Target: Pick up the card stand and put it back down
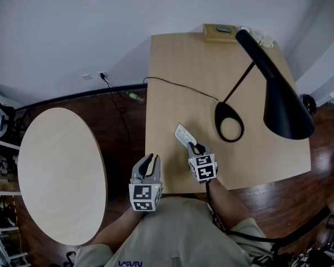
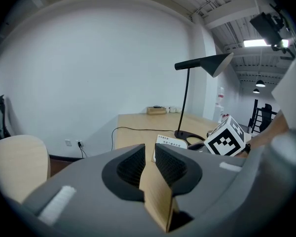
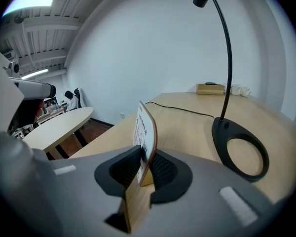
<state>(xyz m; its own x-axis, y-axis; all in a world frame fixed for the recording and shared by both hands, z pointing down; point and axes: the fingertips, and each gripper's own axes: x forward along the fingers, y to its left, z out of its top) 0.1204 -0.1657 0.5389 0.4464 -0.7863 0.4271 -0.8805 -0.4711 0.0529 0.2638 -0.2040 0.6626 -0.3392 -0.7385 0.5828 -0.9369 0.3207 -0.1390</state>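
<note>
The right gripper (image 1: 196, 148) has its jaws pinching the white upright printed card stand (image 3: 145, 132), at lower centre of the head view, on the light wooden desk (image 1: 183, 65). The left gripper (image 1: 150, 161) jaws stand slightly apart, empty. The thin card may tilt or slip if the pinch loosens.

Desk (image 1: 178, 60): right of the round table (image 1: 55, 171).
Lamp base (image 1: 225, 110): on the desk.
Box (image 1: 220, 33): at the desk's far edge.
Cable (image 1: 181, 87): across the desk, left edge to lamp base.
Card stand (image 1: 185, 134): left of the lamp base, between the right gripper's (image 1: 197, 148) jaws.
</note>
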